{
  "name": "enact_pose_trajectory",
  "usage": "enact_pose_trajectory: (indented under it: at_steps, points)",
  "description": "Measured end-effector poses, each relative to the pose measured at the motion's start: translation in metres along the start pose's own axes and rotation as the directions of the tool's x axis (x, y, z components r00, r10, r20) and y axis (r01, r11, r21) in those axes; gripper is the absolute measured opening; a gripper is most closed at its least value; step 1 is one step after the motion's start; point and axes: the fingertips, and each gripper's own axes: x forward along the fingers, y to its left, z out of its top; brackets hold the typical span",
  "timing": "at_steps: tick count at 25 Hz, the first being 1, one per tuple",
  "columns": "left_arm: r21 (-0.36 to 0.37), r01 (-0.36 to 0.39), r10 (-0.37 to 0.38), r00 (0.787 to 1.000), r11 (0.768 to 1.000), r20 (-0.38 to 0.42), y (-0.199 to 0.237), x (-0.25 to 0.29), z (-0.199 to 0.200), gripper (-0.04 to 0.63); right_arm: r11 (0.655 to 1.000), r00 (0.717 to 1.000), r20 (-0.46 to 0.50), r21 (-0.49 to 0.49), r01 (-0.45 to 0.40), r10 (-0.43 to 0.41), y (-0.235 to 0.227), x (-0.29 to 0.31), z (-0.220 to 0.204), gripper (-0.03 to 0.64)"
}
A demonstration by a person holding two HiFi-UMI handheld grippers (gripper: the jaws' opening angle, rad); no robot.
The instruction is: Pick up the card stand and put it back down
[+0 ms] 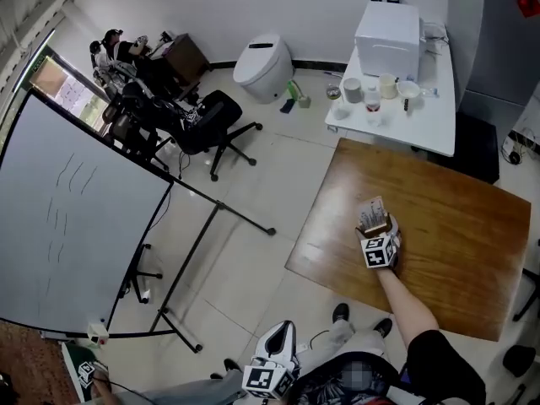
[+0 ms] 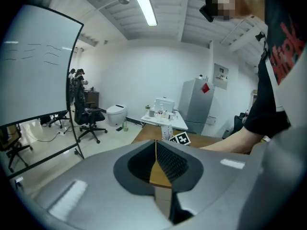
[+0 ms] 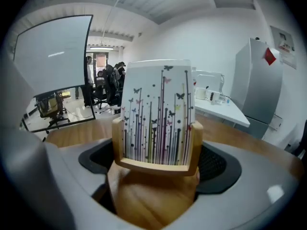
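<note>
Card stand (image 3: 156,163), carrying a butterfly-print card (image 3: 158,111), was clamped between the jaws of the right gripper (image 1: 377,229) at centre-right of the head view, over the wooden table (image 1: 460,256). Whether its base touched the top could not be told. Left gripper (image 2: 155,150), jaws pressed together on nothing, hung at the lower edge. Risk: a tilted or early release could topple the stand and spill the card.
</note>
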Motion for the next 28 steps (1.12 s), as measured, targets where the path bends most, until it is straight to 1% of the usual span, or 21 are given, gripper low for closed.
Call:
enact_pose_trajectory:
  at_steps: [2, 4, 5, 7, 9, 10, 11, 13, 15, 16, 17, 19, 20, 22, 24, 26, 28]
  points:
    - [-0.028, -0.042, 0.042, 0.999, 0.999, -0.007, 0.003, -0.004, -0.005, 0.002, 1.0, 1.0, -0.031, -0.014, 0.003, -0.004, -0.001, 0.022, -0.012, 0.517]
    - [-0.048, -0.061, 0.06, 0.998, 0.997, -0.014, 0.004, -0.001, -0.01, 0.002, 1.0, 0.998, -0.055, 0.0, 0.011, -0.011, -0.005, 0.032, -0.02, 0.517]
    - [-0.05, -0.06, 0.059, 0.998, 0.997, -0.018, 0.002, 0.001, -0.013, 0.002, 1.0, 0.998, -0.067, 0.022, 0.001, 0.0, -0.006, 0.035, -0.023, 0.518]
    - [-0.056, -0.042, 0.041, 0.999, 0.998, -0.011, -0.005, 0.01, -0.011, 0.002, 0.995, 0.994, -0.089, 0.081, -0.053, 0.06, -0.002, 0.036, -0.027, 0.52]
    - [-0.056, -0.002, 0.003, 1.0, 0.998, 0.008, -0.016, 0.022, -0.006, 0.002, 0.986, 0.987, -0.106, 0.13, -0.109, 0.123, 0.002, 0.029, -0.03, 0.555]
    - [-0.052, 0.025, -0.024, 1.0, 0.998, 0.012, -0.024, 0.029, -0.002, 0.002, 0.981, 0.985, -0.106, 0.151, -0.123, 0.139, 0.0, 0.021, -0.032, 0.571]
    - [-0.045, 0.056, -0.055, 0.998, 0.997, 0.014, -0.033, 0.037, 0.003, 0.002, 0.977, 0.985, -0.095, 0.169, -0.127, 0.144, -0.006, 0.01, -0.032, 0.569]
    - [-0.024, 0.123, -0.122, 0.992, 0.992, 0.025, -0.052, 0.051, 0.013, 0.002, 0.973, 0.991, -0.049, 0.204, -0.11, 0.123, -0.022, -0.024, -0.031, 0.567]
    - [0.006, 0.191, -0.191, 0.981, 0.982, 0.038, -0.07, 0.066, 0.021, 0.002, 0.966, 0.997, 0.025, 0.25, -0.071, 0.067, -0.044, -0.08, -0.025, 0.553]
    - [0.019, 0.229, -0.229, 0.973, 0.973, 0.036, -0.078, 0.075, 0.025, 0.002, 0.958, 0.996, 0.075, 0.281, -0.063, 0.044, -0.055, -0.114, -0.02, 0.514]
    - [0.03, 0.27, -0.271, 0.962, 0.962, 0.028, -0.088, 0.085, 0.028, 0.002, 0.949, 0.991, 0.128, 0.309, -0.071, 0.032, -0.063, -0.15, -0.015, 0.43]
    - [0.05, 0.362, -0.362, 0.932, 0.931, -0.004, -0.109, 0.106, 0.026, 0.0, 0.941, 0.976, 0.219, 0.33, -0.079, 0.005, -0.076, -0.225, -0.008, 0.186]
    - [0.061, 0.411, -0.41, 0.912, 0.91, -0.027, -0.121, 0.117, 0.024, 0.0, 0.942, 0.968, 0.249, 0.329, -0.058, -0.028, -0.083, -0.26, -0.006, 0.125]
    - [0.092, 0.511, -0.507, 0.859, 0.854, -0.067, -0.15, 0.134, 0.024, 0.0, 0.943, 0.951, 0.284, 0.332, 0.022, -0.122, -0.101, -0.323, -0.004, 0.102]
    - [0.143, 0.593, -0.586, 0.805, 0.793, -0.088, -0.176, 0.139, 0.028, 0.0, 0.931, 0.923, 0.307, 0.344, 0.119, -0.232, -0.115, -0.376, -0.003, 0.075]
    - [0.185, 0.644, -0.635, 0.764, 0.742, -0.111, -0.19, 0.139, 0.026, 0.0, 0.896, 0.885, 0.313, 0.392, 0.211, -0.346, -0.124, -0.418, -0.005, 0.053]
    - [0.202, 0.68, -0.664, 0.732, 0.704, -0.15, -0.196, 0.143, 0.019, 0.0, 0.846, 0.841, 0.315, 0.459, 0.272, -0.441, -0.126, -0.444, -0.007, 0.012]
